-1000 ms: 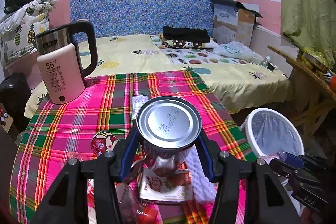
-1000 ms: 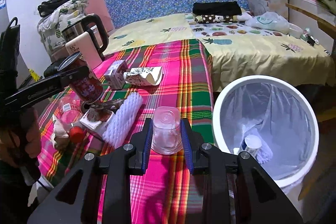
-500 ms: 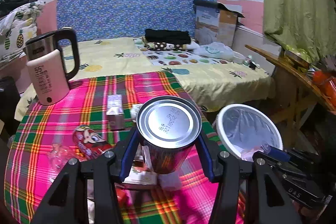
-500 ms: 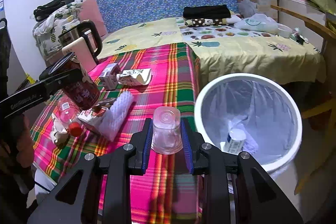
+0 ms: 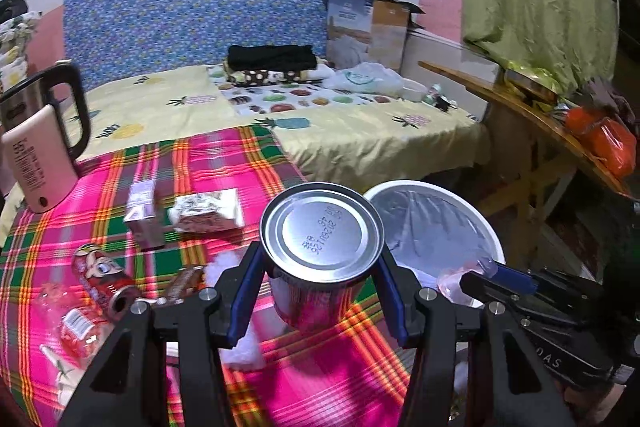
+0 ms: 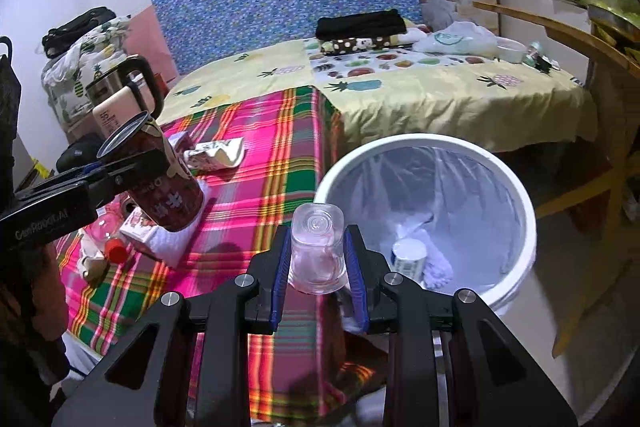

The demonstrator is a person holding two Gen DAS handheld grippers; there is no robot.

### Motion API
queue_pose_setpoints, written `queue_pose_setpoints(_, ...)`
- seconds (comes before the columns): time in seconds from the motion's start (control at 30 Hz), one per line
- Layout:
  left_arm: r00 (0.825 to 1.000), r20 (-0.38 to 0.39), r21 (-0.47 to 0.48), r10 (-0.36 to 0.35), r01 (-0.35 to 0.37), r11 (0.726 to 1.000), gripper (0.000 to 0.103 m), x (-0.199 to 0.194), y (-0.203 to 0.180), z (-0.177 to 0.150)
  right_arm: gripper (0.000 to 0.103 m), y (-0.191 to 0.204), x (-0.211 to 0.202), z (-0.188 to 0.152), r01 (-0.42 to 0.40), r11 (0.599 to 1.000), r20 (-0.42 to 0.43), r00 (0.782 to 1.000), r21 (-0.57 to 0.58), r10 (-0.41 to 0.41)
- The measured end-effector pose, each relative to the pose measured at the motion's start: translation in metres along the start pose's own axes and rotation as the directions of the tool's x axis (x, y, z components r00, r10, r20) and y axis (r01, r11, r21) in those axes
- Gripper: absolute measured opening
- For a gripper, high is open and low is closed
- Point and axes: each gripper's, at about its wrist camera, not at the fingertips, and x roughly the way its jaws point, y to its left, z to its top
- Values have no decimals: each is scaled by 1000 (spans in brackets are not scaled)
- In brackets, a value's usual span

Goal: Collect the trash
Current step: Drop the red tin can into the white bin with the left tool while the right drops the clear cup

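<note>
The left tongs [image 5: 320, 291] grip a can [image 5: 322, 247] and the right tongs [image 6: 318, 267] grip a cup [image 6: 318, 247], both up in the air near the bin [image 6: 516, 267], so next each must go over it and let go.

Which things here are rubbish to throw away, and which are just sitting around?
For the job:
- can in the left gripper
- plastic cup in the right gripper
- white bin
- lying can, small carton, red-capped bottle

Just lying about:
- kettle
- folded clothes
- cardboard box
</note>
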Motion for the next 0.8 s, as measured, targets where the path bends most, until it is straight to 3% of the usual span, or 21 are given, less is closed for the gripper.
queue_pose_setpoints(0.8, 980, -82, 29, -183, 185, 982, 56, 65, -59, 10, 28, -55, 8, -3, 89, 992, -29, 996, 92, -87)
